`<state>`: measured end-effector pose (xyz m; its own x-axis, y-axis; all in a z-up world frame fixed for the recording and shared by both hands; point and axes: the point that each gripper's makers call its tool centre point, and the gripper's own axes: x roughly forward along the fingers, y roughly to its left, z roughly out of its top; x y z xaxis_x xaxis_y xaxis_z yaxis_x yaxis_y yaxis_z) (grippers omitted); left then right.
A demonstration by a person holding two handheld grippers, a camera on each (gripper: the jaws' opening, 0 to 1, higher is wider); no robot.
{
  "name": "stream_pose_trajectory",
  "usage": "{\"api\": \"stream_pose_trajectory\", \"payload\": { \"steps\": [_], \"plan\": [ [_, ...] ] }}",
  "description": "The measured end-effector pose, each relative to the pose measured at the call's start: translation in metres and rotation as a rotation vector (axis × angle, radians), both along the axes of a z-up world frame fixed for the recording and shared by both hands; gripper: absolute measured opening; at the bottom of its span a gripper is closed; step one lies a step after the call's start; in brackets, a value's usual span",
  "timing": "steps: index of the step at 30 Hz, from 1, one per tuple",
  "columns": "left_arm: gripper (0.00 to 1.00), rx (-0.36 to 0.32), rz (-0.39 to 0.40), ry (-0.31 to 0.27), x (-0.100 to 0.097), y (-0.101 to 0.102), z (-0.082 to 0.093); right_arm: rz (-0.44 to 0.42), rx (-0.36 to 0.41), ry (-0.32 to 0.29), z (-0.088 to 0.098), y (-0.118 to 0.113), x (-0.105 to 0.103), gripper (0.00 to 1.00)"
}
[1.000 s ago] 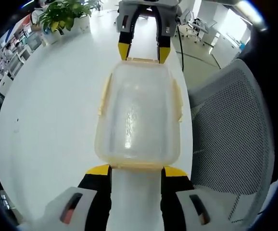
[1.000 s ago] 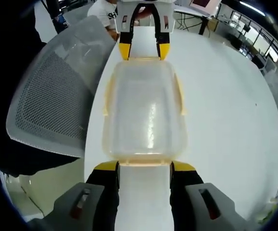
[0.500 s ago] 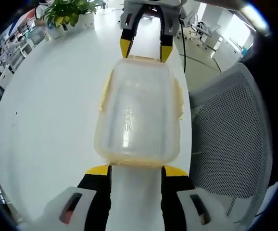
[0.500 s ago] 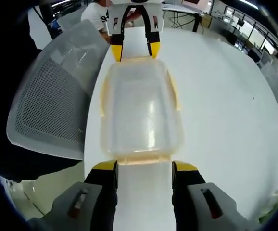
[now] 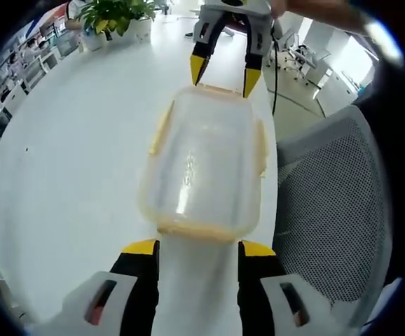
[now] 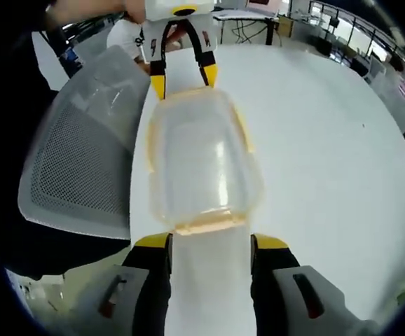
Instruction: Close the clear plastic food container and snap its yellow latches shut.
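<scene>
The clear plastic container (image 5: 204,164) (image 6: 201,162) lies lid-on on the white table (image 5: 69,147) (image 6: 328,154), lengthwise between the two grippers, which face each other across it. In the left gripper view the left gripper (image 5: 197,248) stands released, its yellow-tipped jaws spread just short of the container's near end, not touching it; the right gripper (image 5: 226,72) is at the container's far end, jaws apart, tips at the yellow rim. The right gripper view mirrors this: the right gripper (image 6: 209,243) is unclenched just before the container's near yellow latch (image 6: 208,224), and the left gripper (image 6: 183,78) sits at the far end. A grey mesh chair (image 5: 328,210) (image 6: 76,168) stands beside the container's long side, off the table edge. A potted plant (image 5: 115,14) is beyond the container's far end.

Compared with a second ago, both grippers have drawn back slightly from the container's ends, and the container looks slightly skewed.
</scene>
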<state>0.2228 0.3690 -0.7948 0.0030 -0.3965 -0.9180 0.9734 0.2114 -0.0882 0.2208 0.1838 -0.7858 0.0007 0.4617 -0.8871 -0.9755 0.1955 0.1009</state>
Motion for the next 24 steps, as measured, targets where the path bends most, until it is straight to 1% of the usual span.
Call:
{"api": "stream_pose_trajectory", "payload": {
  "steps": [2, 4, 6, 7, 9, 10, 12, 13, 15, 16, 18, 19, 20, 21, 24],
  "plan": [
    [0.39, -0.022, 0.033, 0.011, -0.001, 0.0, 0.001, -0.035, 0.026, 0.014, 0.002, 0.0, 0.0, 0.41],
    [0.38, -0.059, 0.08, 0.027, -0.001, -0.001, 0.003, -0.087, 0.057, 0.037, 0.005, 0.001, -0.001, 0.4],
    [0.36, -0.106, 0.149, 0.063, -0.003, -0.003, 0.007, -0.145, 0.09, 0.054, 0.006, 0.001, -0.001, 0.4],
    [0.36, -0.104, 0.169, 0.077, -0.004, 0.0, 0.006, -0.168, 0.105, 0.062, 0.006, 0.002, 0.0, 0.4],
    [0.36, -0.139, 0.201, 0.095, -0.005, -0.001, 0.006, -0.228, 0.139, 0.087, 0.007, 0.003, 0.0, 0.4],
    [0.36, -0.153, 0.223, 0.108, -0.006, 0.0, 0.007, -0.246, 0.157, 0.099, 0.008, 0.003, -0.001, 0.4],
    [0.36, -0.159, 0.257, 0.119, -0.007, 0.003, 0.008, -0.285, 0.183, 0.114, 0.009, 0.004, -0.001, 0.4],
    [0.36, -0.176, 0.278, 0.128, -0.006, 0.002, 0.01, -0.289, 0.185, 0.115, 0.009, 0.004, -0.002, 0.4],
    [0.36, -0.214, 0.347, 0.156, -0.005, 0.0, 0.013, -0.323, 0.198, 0.125, 0.01, 0.003, -0.001, 0.4],
    [0.36, -0.252, 0.397, 0.173, -0.003, -0.002, 0.016, -0.344, 0.21, 0.126, 0.01, 0.003, 0.0, 0.4],
    [0.36, -0.302, 0.477, 0.219, -0.001, -0.005, 0.018, -0.374, 0.224, 0.136, 0.011, 0.003, 0.0, 0.4],
    [0.36, -0.334, 0.53, 0.243, 0.002, -0.007, 0.02, -0.397, 0.24, 0.142, 0.011, 0.004, 0.001, 0.4],
    [0.36, -0.354, 0.569, 0.245, 0.006, -0.007, 0.021, -0.413, 0.251, 0.143, 0.011, 0.005, 0.002, 0.4],
    [0.36, -0.356, 0.589, 0.249, 0.007, -0.006, 0.021, -0.436, 0.254, 0.143, 0.01, 0.004, 0.002, 0.39],
    [0.36, -0.375, 0.657, 0.265, 0.008, -0.006, 0.02, -0.461, 0.257, 0.146, 0.007, 0.003, 0.001, 0.39]
  ]
}}
